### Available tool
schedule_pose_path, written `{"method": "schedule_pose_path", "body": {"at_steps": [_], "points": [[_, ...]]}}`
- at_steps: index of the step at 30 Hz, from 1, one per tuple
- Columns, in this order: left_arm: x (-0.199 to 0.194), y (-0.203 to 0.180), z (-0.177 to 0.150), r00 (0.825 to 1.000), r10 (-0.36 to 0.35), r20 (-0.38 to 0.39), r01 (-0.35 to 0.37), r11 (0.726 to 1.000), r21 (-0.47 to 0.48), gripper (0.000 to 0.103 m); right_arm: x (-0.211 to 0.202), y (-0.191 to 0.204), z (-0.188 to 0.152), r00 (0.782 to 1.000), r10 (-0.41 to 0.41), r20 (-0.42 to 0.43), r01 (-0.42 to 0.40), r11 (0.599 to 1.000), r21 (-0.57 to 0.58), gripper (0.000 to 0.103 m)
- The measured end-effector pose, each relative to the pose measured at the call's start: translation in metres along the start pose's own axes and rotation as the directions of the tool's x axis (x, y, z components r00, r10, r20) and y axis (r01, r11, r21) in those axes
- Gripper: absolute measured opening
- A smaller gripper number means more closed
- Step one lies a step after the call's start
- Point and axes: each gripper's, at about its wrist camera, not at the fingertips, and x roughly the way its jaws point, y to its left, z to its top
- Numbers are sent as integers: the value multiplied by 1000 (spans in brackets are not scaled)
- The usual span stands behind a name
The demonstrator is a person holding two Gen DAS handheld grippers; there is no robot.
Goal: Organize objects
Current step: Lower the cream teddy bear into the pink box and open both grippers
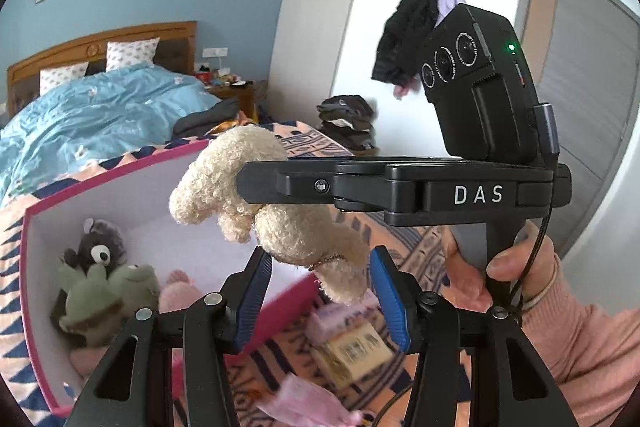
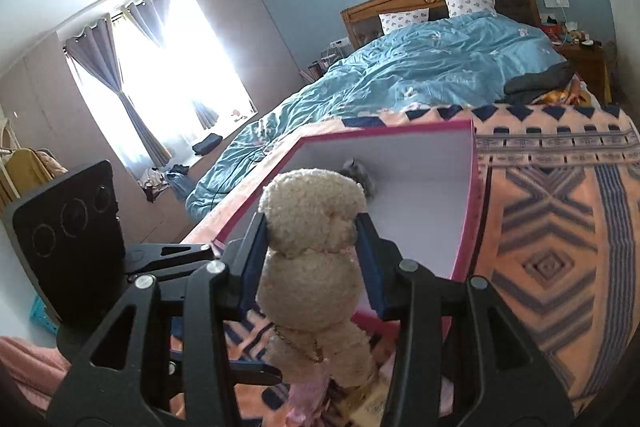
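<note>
A cream curly plush toy (image 2: 314, 255) is clamped between the blue pads of my right gripper (image 2: 312, 231), held above the near edge of a pink-rimmed white box (image 2: 466, 211). In the left wrist view the same plush (image 1: 280, 211) hangs under the right gripper's black body (image 1: 400, 187), over the box (image 1: 120, 195). My left gripper (image 1: 320, 295) is open and empty just below the plush. Inside the box lie a dark grey bear (image 1: 98, 247), a green plush (image 1: 108, 299) and a pink plush (image 1: 180, 295).
The box sits on a patterned orange blanket (image 2: 552, 247) on the bed. Small boxes (image 1: 352, 347) and a pink cloth item (image 1: 312, 403) lie on the blanket beside the box. A blue duvet (image 2: 440, 75) covers the far bed. Folded clothes (image 1: 348, 123) lie at the bed corner.
</note>
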Motion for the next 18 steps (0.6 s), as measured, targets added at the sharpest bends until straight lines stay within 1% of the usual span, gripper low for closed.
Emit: {"method": "schedule_pose_path", "body": {"at_steps": [3,5,10,13,16,18], "points": [[9,17,6,1000,27,-6,-28,999,-24,52,15,-6,14,1000,-9,-17,9,1000,3,46],[16,29,10,1000,28,-14,-28,998,-50,52,25,-10,22,999,-14,-36,14,1000,5,46],[38,55,18,997,52,-50,-58,992,-114,51,51,-20,36,994,-75,-76,74,997,-19,46],[53,65,22,994,71,-78,-80,988,-132,51,66,-28,39,985,-145,-91,141,989,-49,46],[69,75,26,989,96,-114,-112,984,-142,51,81,-40,41,976,-184,-118,178,982,-62,46],[83,81,28,982,117,-151,-139,980,-145,51,91,-47,42,967,-215,-137,206,976,-72,46]]}}
